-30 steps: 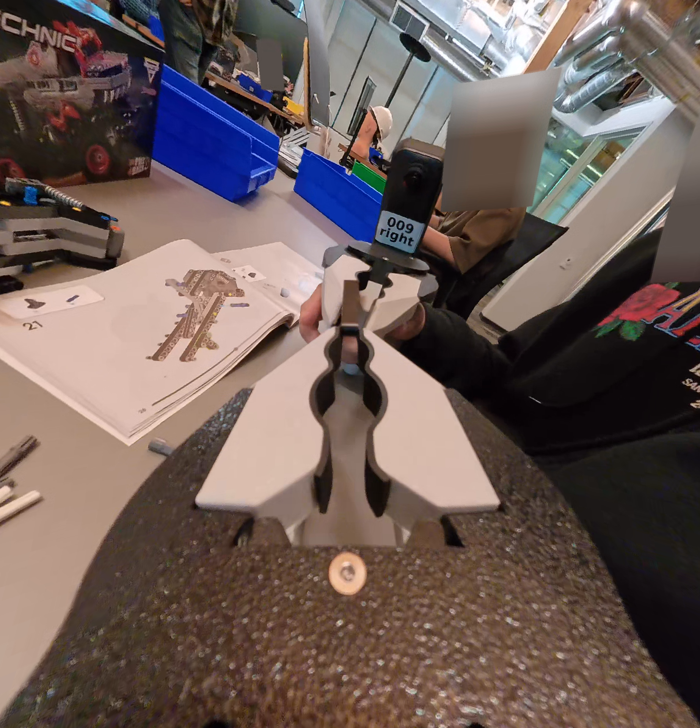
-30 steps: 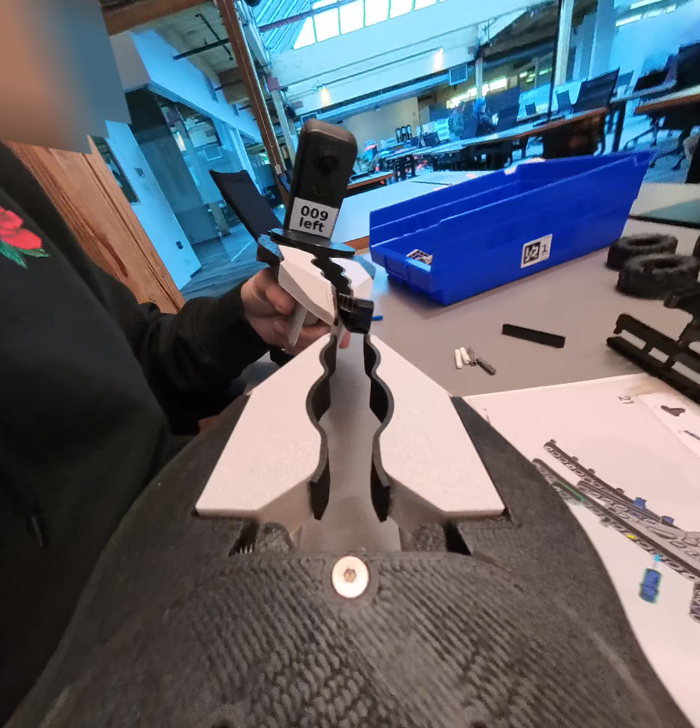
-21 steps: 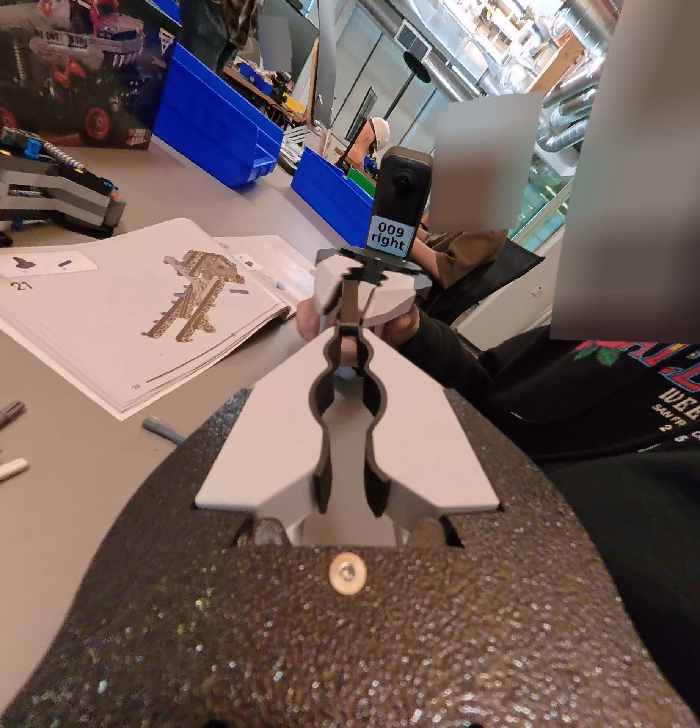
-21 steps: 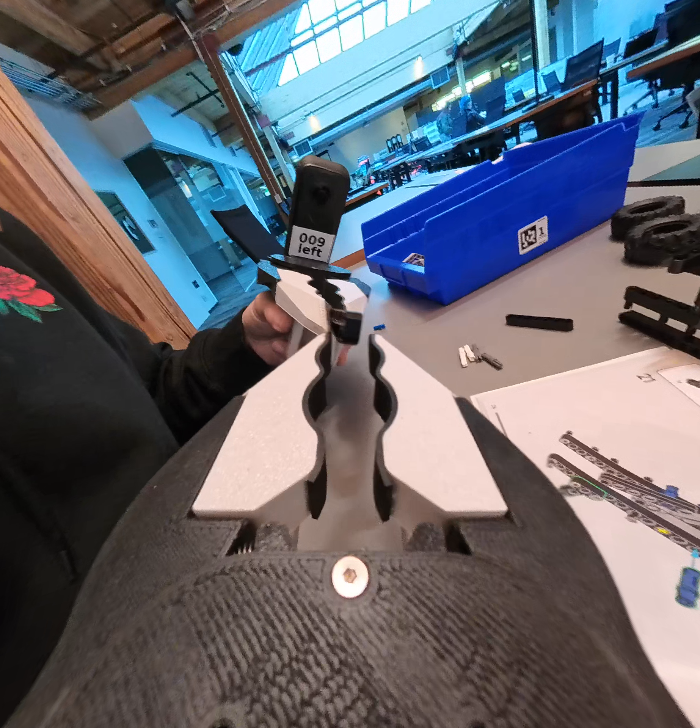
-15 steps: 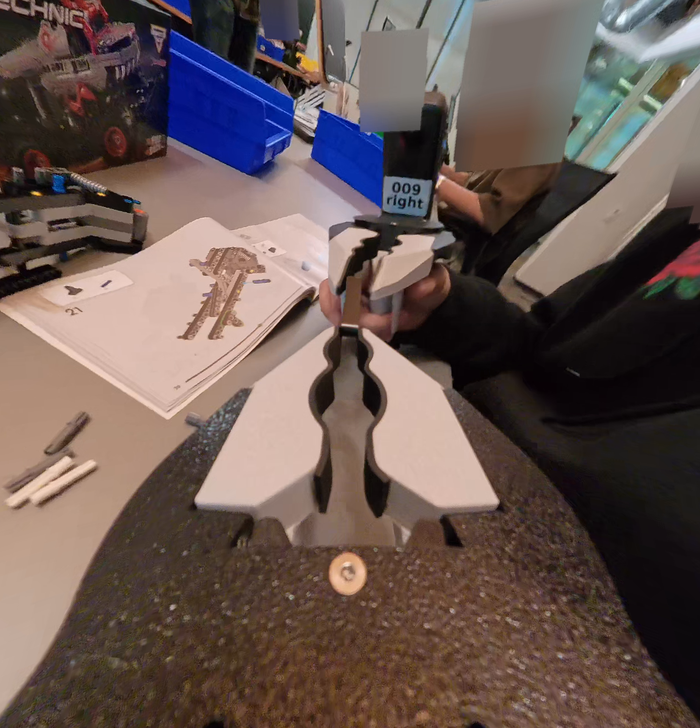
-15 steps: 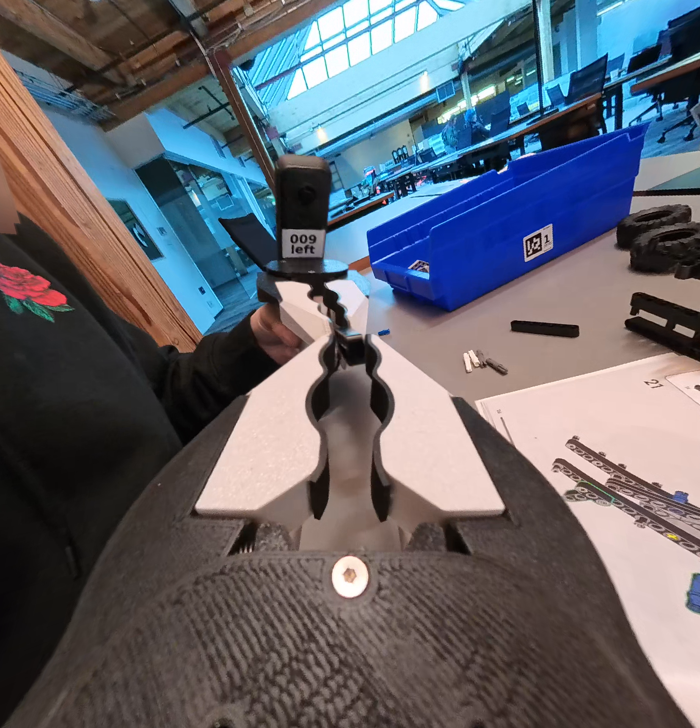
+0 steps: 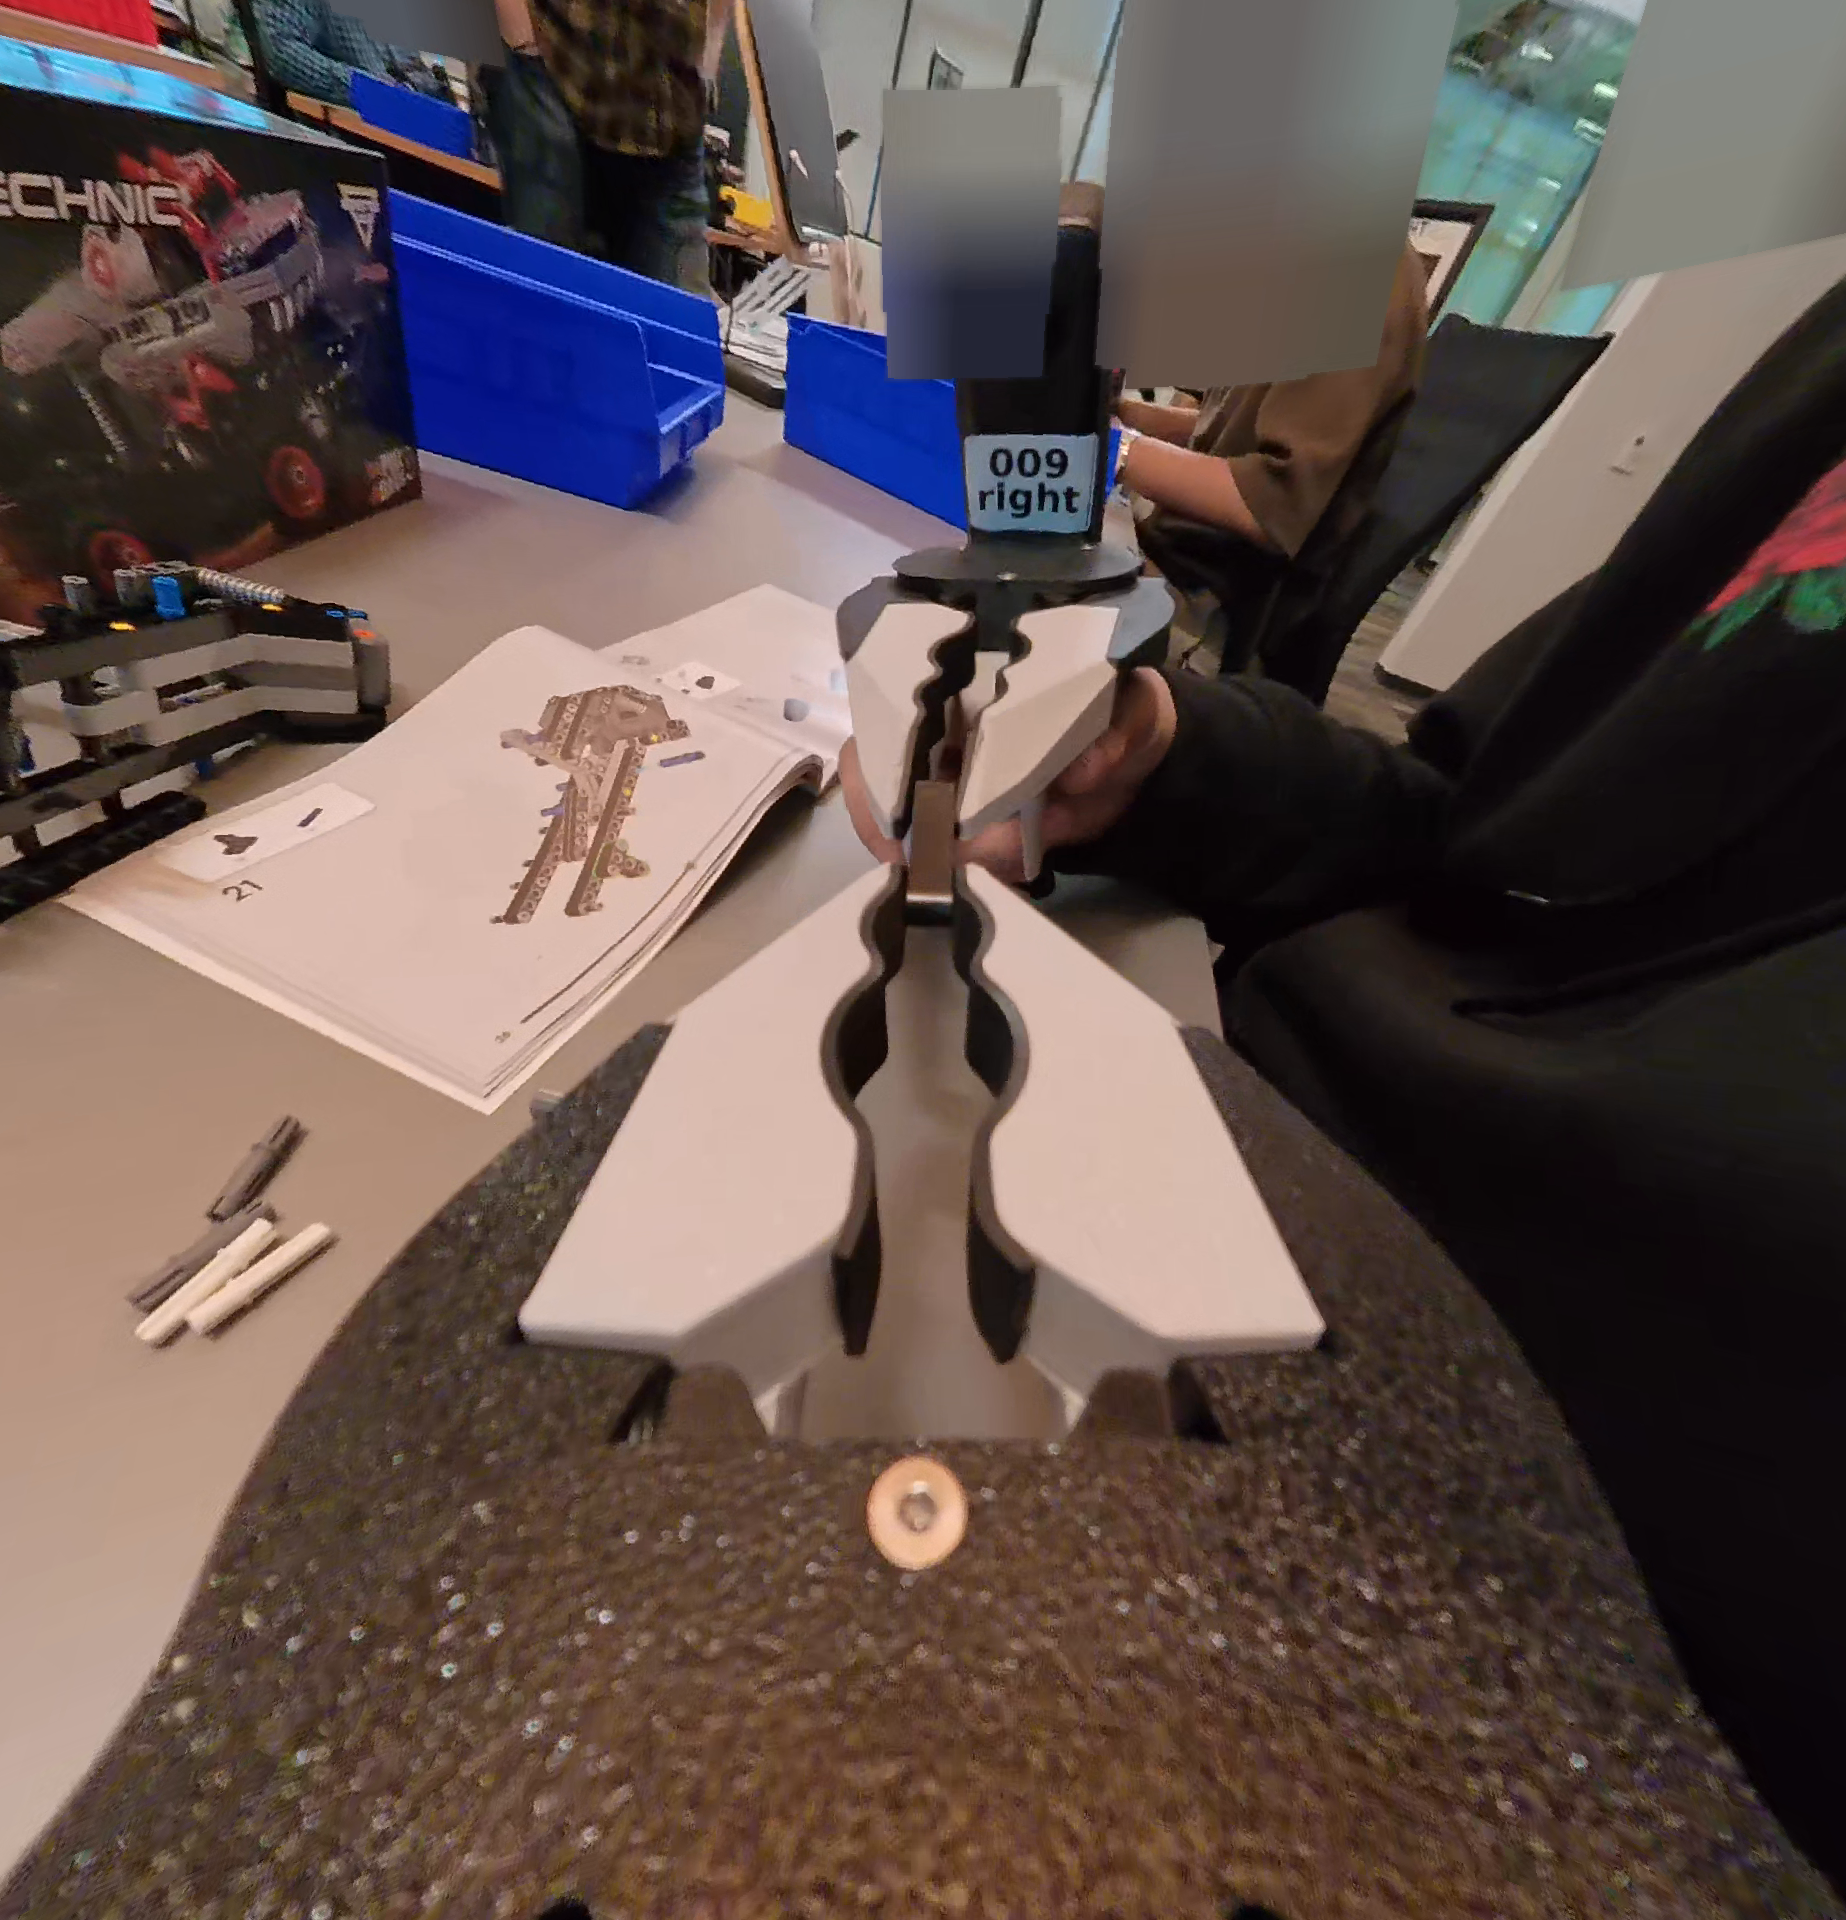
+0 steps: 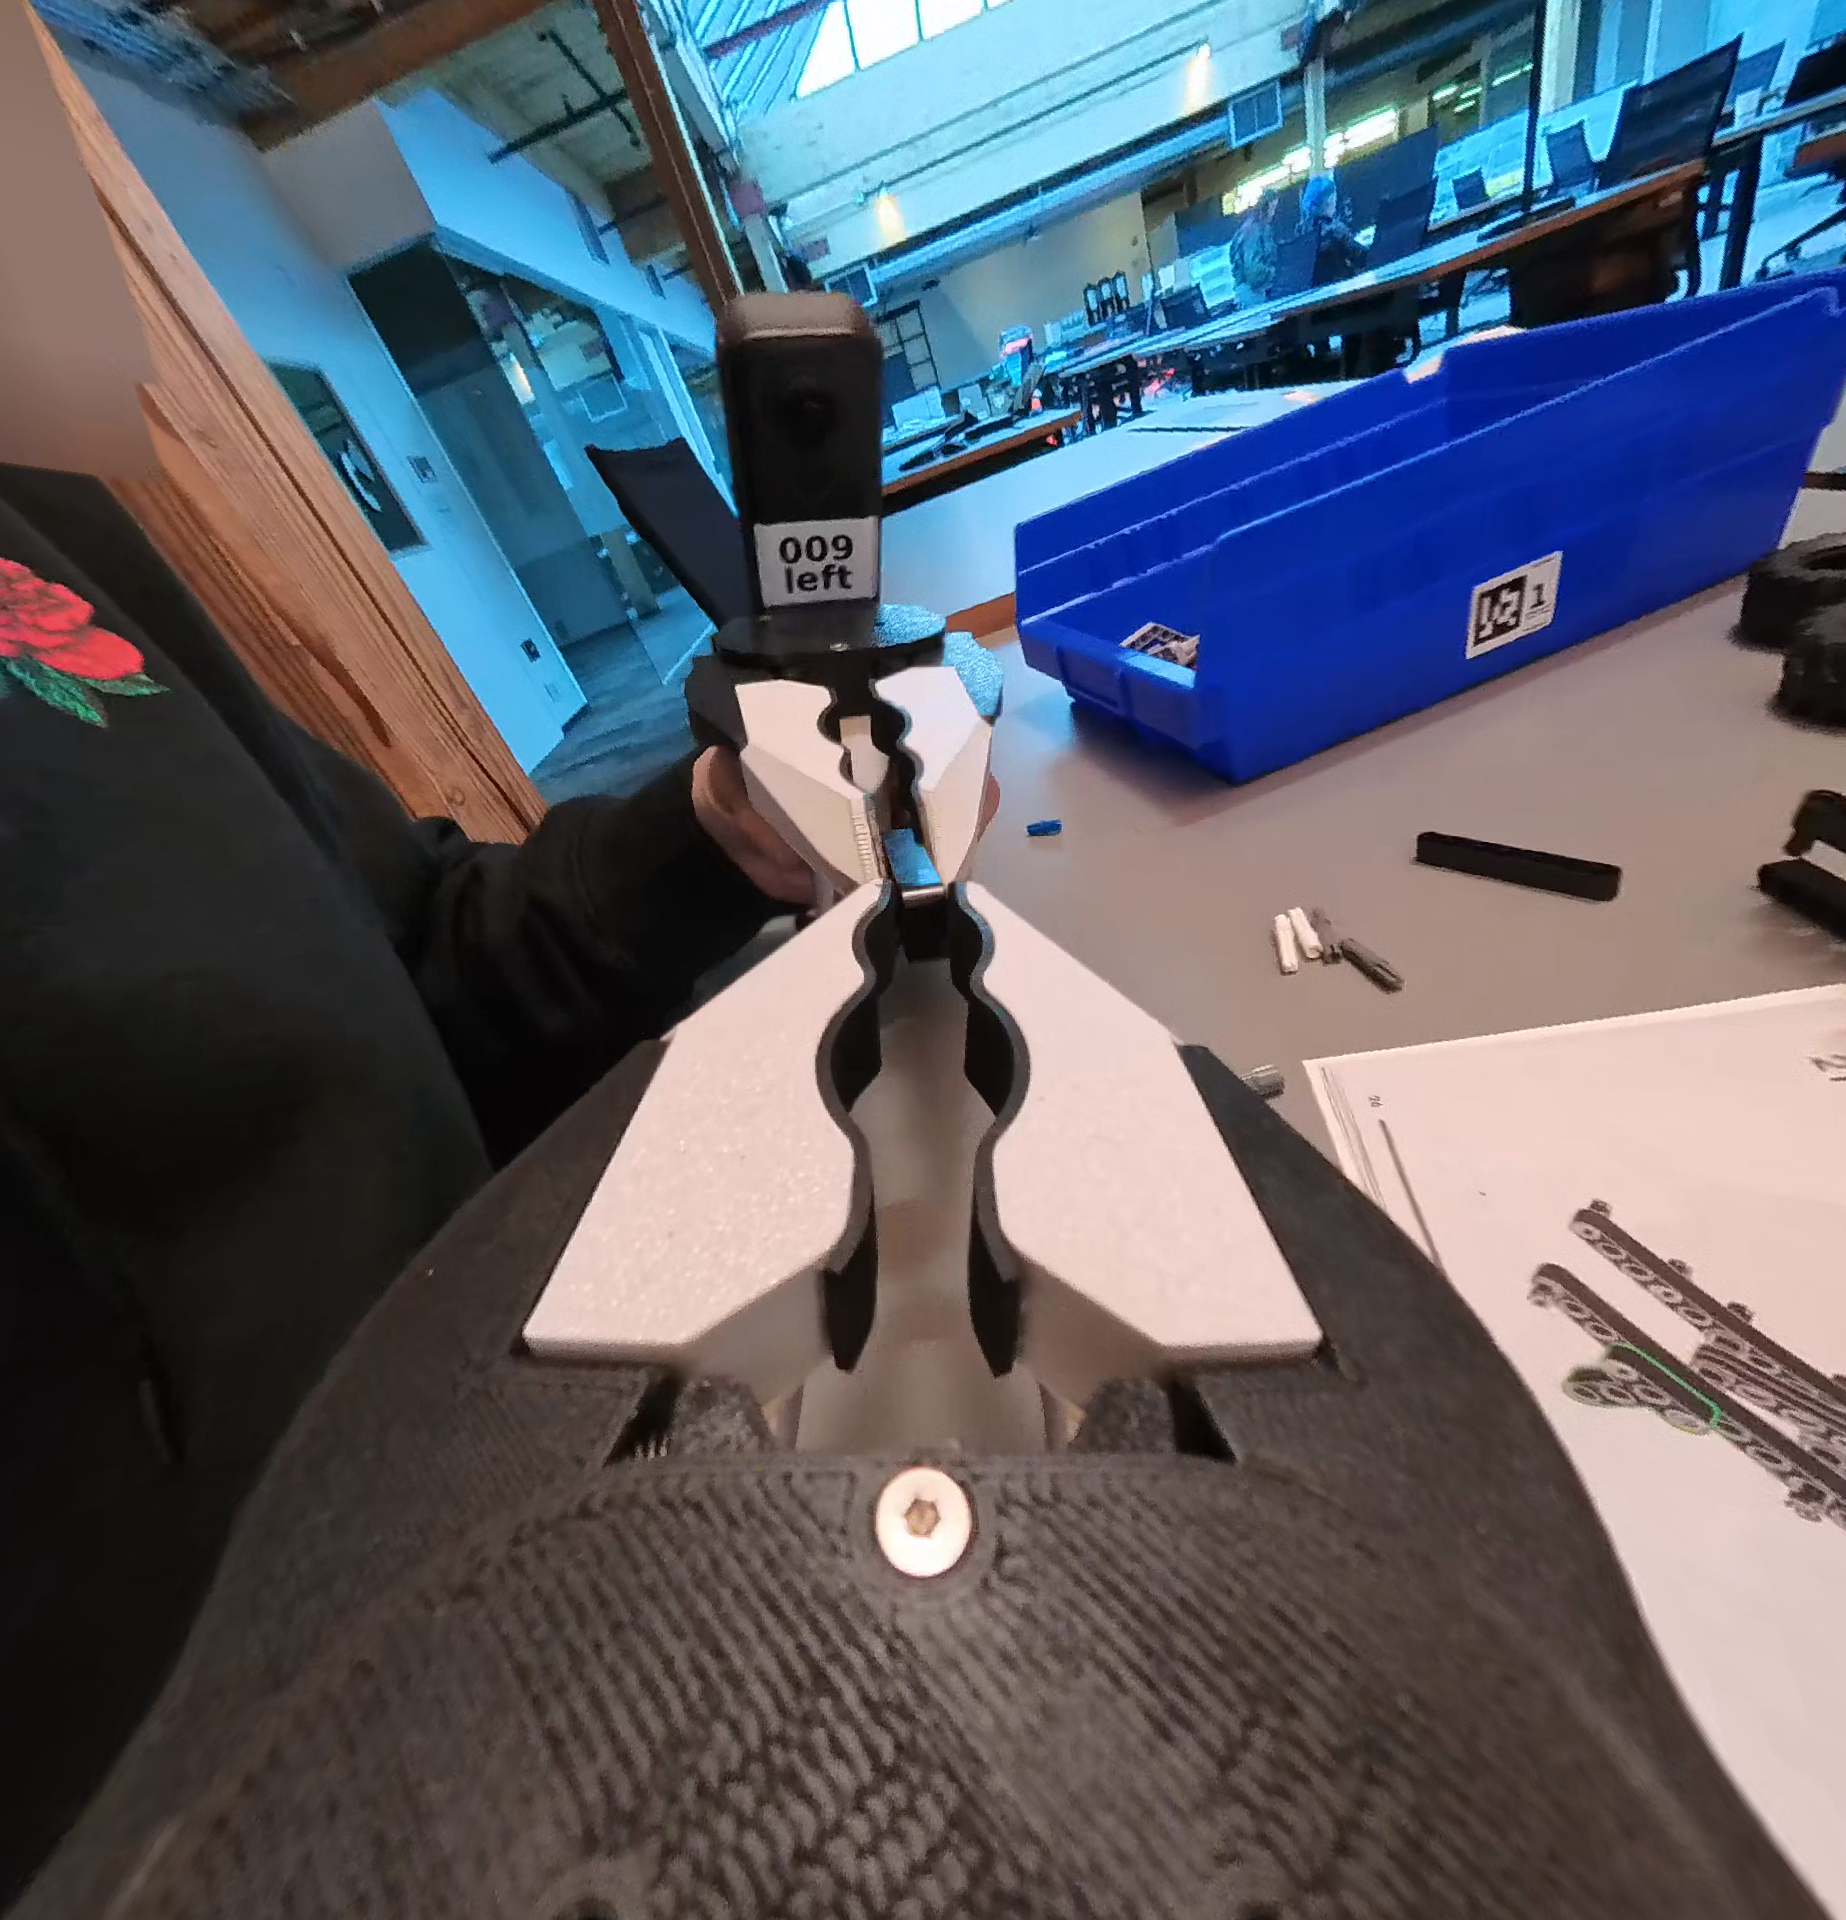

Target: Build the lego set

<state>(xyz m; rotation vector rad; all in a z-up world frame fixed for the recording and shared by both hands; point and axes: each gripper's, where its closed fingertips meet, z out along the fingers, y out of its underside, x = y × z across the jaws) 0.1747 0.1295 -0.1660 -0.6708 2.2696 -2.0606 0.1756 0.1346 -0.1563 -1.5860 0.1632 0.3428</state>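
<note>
- Nearest, the two grippers meet tip to tip above the table edge; the left gripper (image 7: 927, 894) and the right gripper (image 8: 914, 904) are each clenched on an end of one small dark Lego piece (image 8: 911, 871), held in the air between them.
- My guess: a hand-over or a mid-air re-grip of that piece; next, one side must let go cleanly without it slipping.
- Just beyond lies the open instruction booklet (image 7: 420, 862); loose grey and white pins (image 7: 228, 1262) sit beside it.
- Farther off stand the half-built chassis (image 7: 171, 665), then blue bins (image 7: 545, 353).
</note>
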